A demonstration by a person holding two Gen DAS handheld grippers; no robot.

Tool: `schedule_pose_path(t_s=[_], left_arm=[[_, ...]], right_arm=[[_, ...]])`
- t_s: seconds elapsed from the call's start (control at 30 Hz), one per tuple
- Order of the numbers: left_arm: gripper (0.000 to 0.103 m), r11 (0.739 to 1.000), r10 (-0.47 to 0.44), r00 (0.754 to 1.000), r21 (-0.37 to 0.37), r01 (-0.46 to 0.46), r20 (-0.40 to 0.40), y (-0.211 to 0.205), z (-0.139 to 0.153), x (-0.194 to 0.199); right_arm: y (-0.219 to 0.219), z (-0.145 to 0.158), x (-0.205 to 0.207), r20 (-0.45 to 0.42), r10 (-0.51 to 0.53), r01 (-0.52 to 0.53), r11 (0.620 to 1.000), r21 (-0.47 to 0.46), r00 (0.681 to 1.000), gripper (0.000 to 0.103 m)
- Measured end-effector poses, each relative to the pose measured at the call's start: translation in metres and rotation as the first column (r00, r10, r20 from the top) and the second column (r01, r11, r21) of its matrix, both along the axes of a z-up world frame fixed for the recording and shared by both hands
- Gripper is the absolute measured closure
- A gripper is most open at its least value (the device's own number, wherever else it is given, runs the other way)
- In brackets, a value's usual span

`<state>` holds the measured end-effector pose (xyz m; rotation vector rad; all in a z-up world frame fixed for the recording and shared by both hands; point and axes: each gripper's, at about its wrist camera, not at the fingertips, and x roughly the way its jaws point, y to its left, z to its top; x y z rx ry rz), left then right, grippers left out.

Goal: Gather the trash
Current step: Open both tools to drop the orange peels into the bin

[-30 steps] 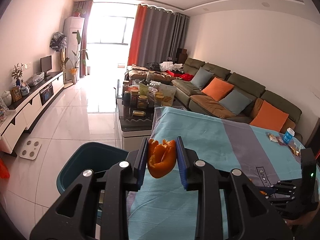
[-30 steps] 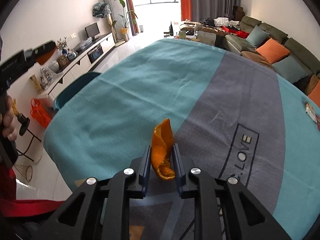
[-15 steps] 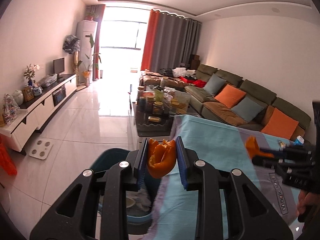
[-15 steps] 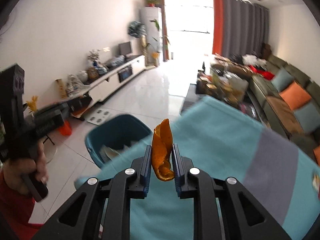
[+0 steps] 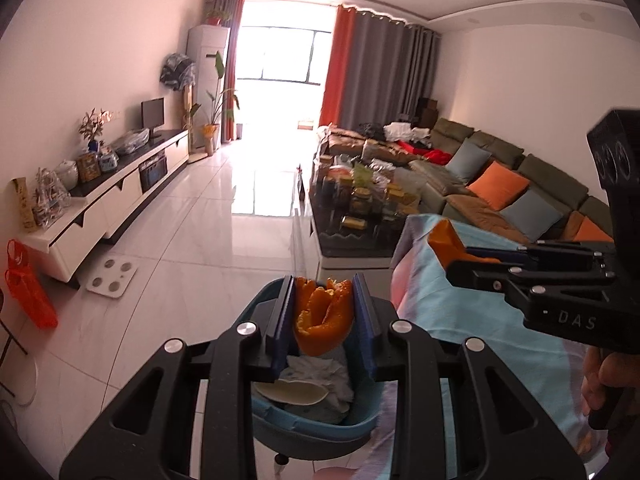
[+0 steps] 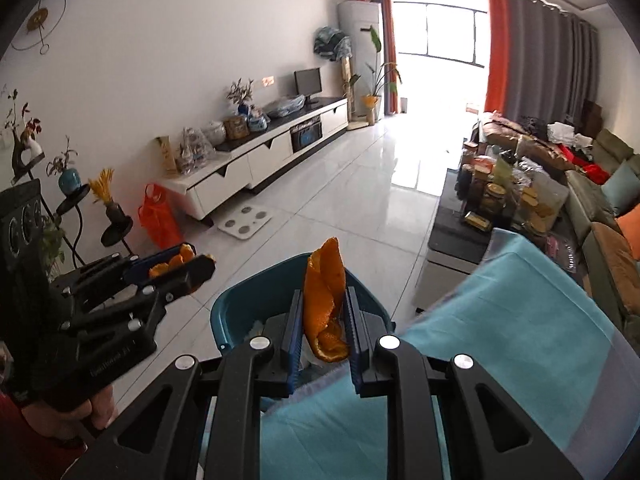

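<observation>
The left gripper (image 5: 323, 312) is clamped on a curled orange peel (image 5: 322, 320) — the blue pads press its two sides and the peel's folded lobes stand up between them. It hangs over the teal trash bin (image 5: 256, 314), whose inside shows crumpled white paper (image 5: 320, 372) and a pale flat piece (image 5: 290, 393) beneath the fingers.

The right gripper (image 6: 323, 320) is likewise closed on a second orange peel (image 6: 325, 300), a long twisted strip that rises well above the fingertips and sticks out below them too. In the right wrist view this strip sits in front of the bin's rim (image 6: 240, 296), at the edge of the table with the teal tablecloth (image 6: 500, 340); the cloth's corner lies just beside the bin. Each gripper shows in the other's view, the two near one another and apart, on either side of the bin.

Further out lies a glossy white tiled floor (image 5: 224, 216). A white bathroom scale (image 5: 113, 273) rests on it near a long white TV cabinet (image 5: 120, 196), with an orange plastic bag (image 5: 28, 284) beside the cabinet's near end. Past the table stands a coffee table (image 5: 360, 236) crowded with jars, then an olive sectional sofa (image 5: 532, 176) carrying orange and grey-blue cushions — and bright windows with orange and grey curtains at the far end.
</observation>
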<state>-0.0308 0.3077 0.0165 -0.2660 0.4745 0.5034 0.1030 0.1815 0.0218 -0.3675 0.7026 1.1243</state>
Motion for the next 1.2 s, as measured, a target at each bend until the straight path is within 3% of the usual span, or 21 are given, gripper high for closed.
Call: schedule_pose_path(t_s=[0.5,0.83,0.93,1.0,1.2], left_arm=[[0.074,0.996,-0.011,0.993,-0.093,0.0,-0.12,0.058,-0.067,0.063],[0.073,0.989,-0.029,0.987,-0.147,0.006,-0.156,0.084,-0.096,0.11],[0.069,0.989,-0.023,0.986,-0.149,-0.001,-0.163,0.084,-0.101,0.117],[0.061,0.989,-0.014,0.986,-0.147,-0.011,-0.164,0.087,-0.104,0.119],[0.051,0.991,0.024,0.988,-0.129,-0.044,-0.15,0.088,-0.103,0.109]], right_arm=[[0.062,-0.061,0.015,-0.056,0.034,-0.043,0.984,-0.175,0.998,0.085],[0.07,-0.078,0.027,-0.094,0.011,-0.03,0.979,-0.201,0.996,0.083],[0.072,-0.081,0.029,-0.103,0.007,-0.028,0.98,-0.198,0.995,0.08],[0.072,-0.08,0.031,-0.109,0.003,-0.024,0.982,-0.188,0.994,0.067],[0.066,-0.074,0.034,-0.1,-0.008,-0.008,0.986,-0.164,0.995,0.064]])
